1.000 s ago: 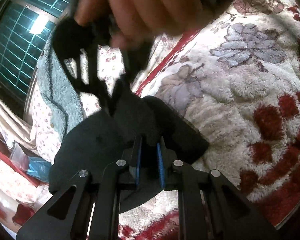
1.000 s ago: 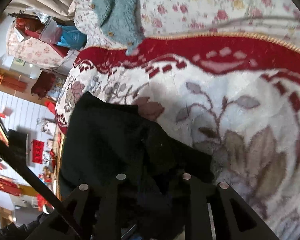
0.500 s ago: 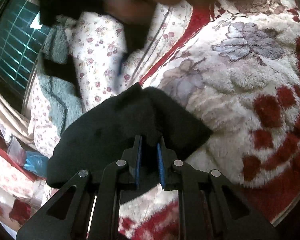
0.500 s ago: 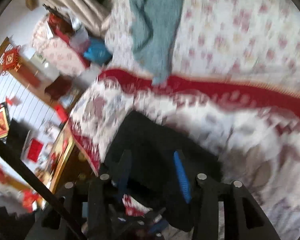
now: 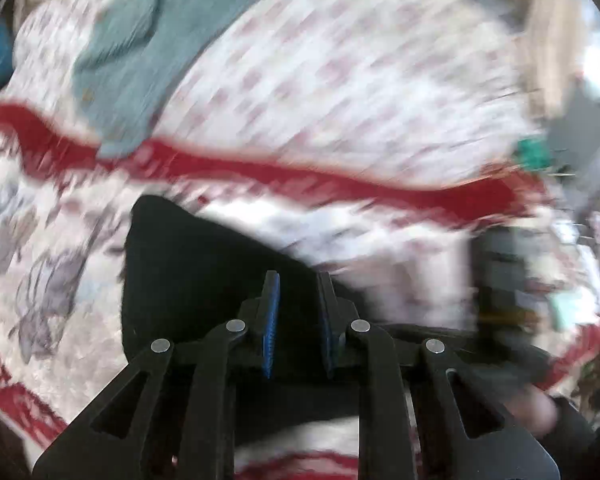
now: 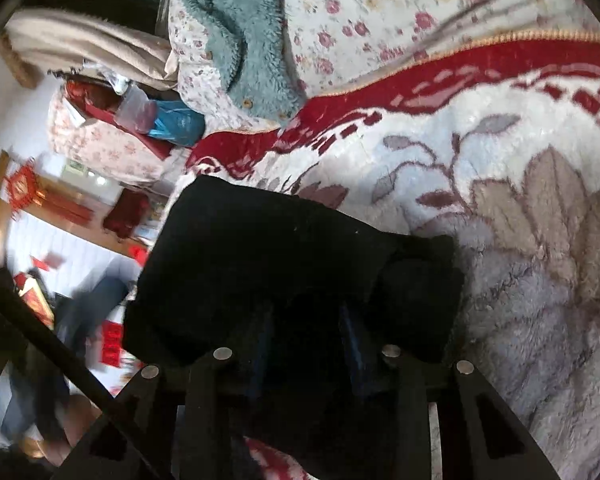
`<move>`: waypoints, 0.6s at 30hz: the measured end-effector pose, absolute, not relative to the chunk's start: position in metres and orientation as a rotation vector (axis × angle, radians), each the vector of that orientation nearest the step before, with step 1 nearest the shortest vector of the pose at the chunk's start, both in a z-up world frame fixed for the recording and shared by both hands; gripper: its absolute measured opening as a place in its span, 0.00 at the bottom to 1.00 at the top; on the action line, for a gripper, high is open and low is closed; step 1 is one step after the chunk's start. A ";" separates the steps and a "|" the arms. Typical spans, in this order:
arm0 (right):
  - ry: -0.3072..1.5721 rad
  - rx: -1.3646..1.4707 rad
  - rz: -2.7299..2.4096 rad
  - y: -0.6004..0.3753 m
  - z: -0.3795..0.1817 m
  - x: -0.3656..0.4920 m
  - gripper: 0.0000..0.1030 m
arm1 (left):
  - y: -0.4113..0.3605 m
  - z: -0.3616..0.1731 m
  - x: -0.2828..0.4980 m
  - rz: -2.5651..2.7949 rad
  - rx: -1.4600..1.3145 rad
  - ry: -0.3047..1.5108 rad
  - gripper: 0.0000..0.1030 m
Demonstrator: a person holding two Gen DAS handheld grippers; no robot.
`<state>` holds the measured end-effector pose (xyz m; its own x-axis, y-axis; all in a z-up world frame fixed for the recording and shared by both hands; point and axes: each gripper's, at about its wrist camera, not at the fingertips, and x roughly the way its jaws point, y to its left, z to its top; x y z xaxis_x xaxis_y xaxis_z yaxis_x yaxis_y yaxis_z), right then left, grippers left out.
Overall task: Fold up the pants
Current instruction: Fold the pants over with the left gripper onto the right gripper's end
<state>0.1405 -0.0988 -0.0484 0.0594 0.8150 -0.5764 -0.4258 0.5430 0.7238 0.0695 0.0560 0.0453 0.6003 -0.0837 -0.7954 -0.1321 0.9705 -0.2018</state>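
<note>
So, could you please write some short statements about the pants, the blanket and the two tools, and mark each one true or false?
1. The pants are black. True.
2. The pants lie on a bare wooden floor. False: they lie on a fluffy white and red flowered blanket.
3. A grey-blue fuzzy garment lies beyond the blanket's red border. True.
4. The left tool is far from the pants. False: black cloth sits between its blue pads.
5. The right tool is over the pants. True.
</note>
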 end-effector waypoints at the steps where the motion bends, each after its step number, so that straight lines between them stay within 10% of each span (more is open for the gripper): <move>1: 1.163 0.380 0.963 -0.093 -0.045 0.139 0.33 | 0.064 0.036 0.075 0.078 -0.228 0.967 0.15; 9: 1.153 0.174 0.984 -0.044 -0.039 0.120 0.33 | 0.139 0.004 0.067 0.090 -0.381 1.117 0.02; 18: 1.149 0.246 0.980 -0.054 -0.044 0.123 0.33 | 0.153 0.052 0.049 0.090 -0.428 0.873 0.08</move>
<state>0.1235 -0.0539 -0.0444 0.0660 0.7556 -0.6517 -0.5242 0.5820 0.6216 0.0490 0.1528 0.0516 0.6449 -0.0960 -0.7582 -0.2486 0.9118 -0.3269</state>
